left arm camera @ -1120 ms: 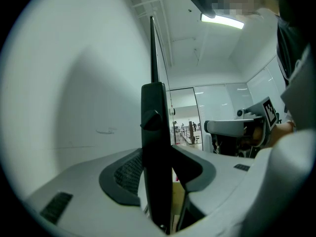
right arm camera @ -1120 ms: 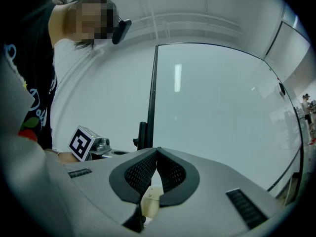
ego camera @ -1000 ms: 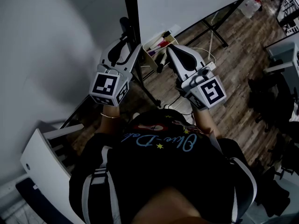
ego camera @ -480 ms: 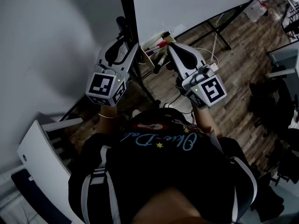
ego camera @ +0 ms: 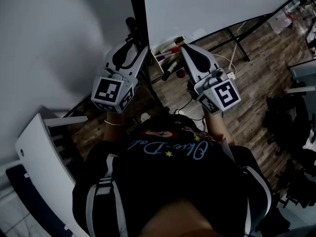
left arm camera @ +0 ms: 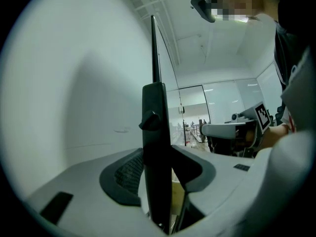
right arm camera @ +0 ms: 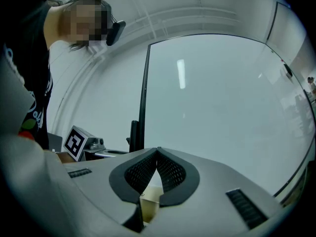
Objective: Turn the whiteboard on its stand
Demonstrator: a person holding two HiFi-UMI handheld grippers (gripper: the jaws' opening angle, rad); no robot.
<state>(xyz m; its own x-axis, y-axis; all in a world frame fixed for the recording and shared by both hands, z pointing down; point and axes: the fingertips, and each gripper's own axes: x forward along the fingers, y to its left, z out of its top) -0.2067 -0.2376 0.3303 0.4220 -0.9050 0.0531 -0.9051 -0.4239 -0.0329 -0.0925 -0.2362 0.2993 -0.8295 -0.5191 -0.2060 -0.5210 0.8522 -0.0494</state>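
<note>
The whiteboard (ego camera: 207, 4) stands upright in front of me, its white face filling the right gripper view (right arm camera: 222, 107). Its black stand post (ego camera: 137, 9) rises at the board's left edge. My left gripper (ego camera: 136, 43) is shut on that post (left arm camera: 157, 132) just below a black knob (left arm camera: 149, 120); the post fills the gap between the jaws (left arm camera: 158, 167). My right gripper (ego camera: 185, 51) is shut with nothing in it (right arm camera: 158, 152). Its tips meet and point at the board's face near the lower left corner.
A small tray with markers (ego camera: 165, 51) hangs under the board between the grippers. The stand's black legs (ego camera: 237, 33) spread over the wooden floor. A white chair (ego camera: 34, 157) stands at my left, a white cable and socket strip (ego camera: 228, 74) lie at my right.
Both grippers keep their places, the left still round the post. The view has shifted slightly, so the board's lower edge runs a little further right.
</note>
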